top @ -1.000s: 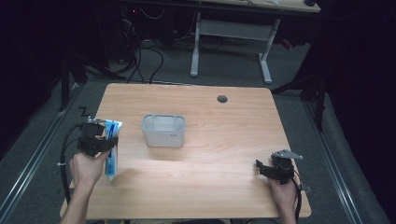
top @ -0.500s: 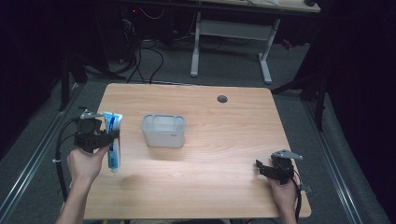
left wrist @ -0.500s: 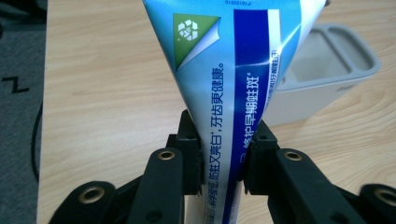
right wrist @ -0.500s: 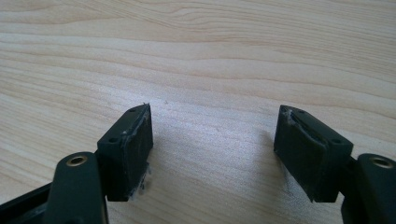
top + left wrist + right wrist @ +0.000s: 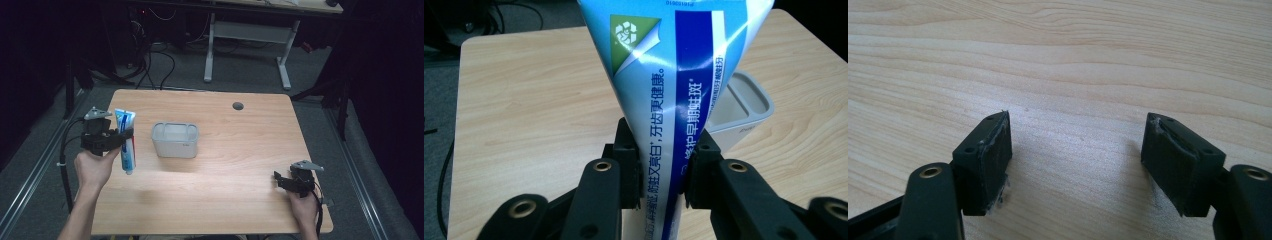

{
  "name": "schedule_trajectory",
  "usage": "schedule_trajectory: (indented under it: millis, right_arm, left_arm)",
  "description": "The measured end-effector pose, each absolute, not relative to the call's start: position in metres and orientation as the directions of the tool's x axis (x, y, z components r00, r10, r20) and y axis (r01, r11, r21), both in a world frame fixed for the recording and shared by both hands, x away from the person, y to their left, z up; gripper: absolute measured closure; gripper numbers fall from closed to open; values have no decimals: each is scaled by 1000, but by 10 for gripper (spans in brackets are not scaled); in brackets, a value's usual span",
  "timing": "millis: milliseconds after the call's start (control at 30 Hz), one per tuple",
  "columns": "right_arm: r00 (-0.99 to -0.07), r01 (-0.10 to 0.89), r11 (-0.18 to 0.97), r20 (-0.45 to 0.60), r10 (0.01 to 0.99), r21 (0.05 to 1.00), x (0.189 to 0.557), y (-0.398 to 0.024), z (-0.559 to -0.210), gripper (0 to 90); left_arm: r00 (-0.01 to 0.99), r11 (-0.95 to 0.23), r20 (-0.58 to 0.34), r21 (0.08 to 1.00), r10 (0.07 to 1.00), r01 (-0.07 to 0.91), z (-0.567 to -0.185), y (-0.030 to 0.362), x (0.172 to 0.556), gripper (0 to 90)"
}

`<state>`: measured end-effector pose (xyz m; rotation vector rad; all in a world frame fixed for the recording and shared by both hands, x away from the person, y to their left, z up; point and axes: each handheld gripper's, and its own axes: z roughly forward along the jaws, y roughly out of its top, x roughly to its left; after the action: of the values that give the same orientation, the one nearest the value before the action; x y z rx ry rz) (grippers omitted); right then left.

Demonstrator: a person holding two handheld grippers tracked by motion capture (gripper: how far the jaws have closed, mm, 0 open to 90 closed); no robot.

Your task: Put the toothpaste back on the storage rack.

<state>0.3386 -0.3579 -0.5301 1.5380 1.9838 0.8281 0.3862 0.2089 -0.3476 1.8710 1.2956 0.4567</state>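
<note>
A blue and white toothpaste tube (image 5: 126, 141) hangs above the table's left side, with my left gripper (image 5: 122, 137) shut on its middle. In the left gripper view the tube (image 5: 674, 90) rises between the two black jaws, its flat crimped end up, and my left gripper (image 5: 661, 172) pinches it. A pale grey open box (image 5: 175, 139) stands just right of the tube, and its corner (image 5: 744, 107) shows behind the tube. My right gripper (image 5: 285, 181) rests low over the table's front right, open and holding nothing (image 5: 1075, 157).
The wooden table (image 5: 240, 145) has a round cable hole (image 5: 238, 106) at the back. A white desk frame (image 5: 245, 45) and cables stand on the dark floor beyond the far edge. A cable trails from my left gripper off the table's left side.
My left gripper has lifted the toothpaste tube and carried it a little forward and right, nearer the grey box. The right gripper has stayed put.
</note>
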Motion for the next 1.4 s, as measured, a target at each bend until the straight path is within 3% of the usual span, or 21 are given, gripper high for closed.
schedule_trajectory:
  millis: [833,1400]
  right_arm:
    - [-251,668,188,-20,968,720,338,-358,-530,285]
    - [-253,667,190,-20,967,721,338,-357,-530,289]
  left_arm:
    - [473,-98,-179,859,863,503,-305,179,409,734]
    - [486,-66,-188,886,853,460,-309,157,435,737]
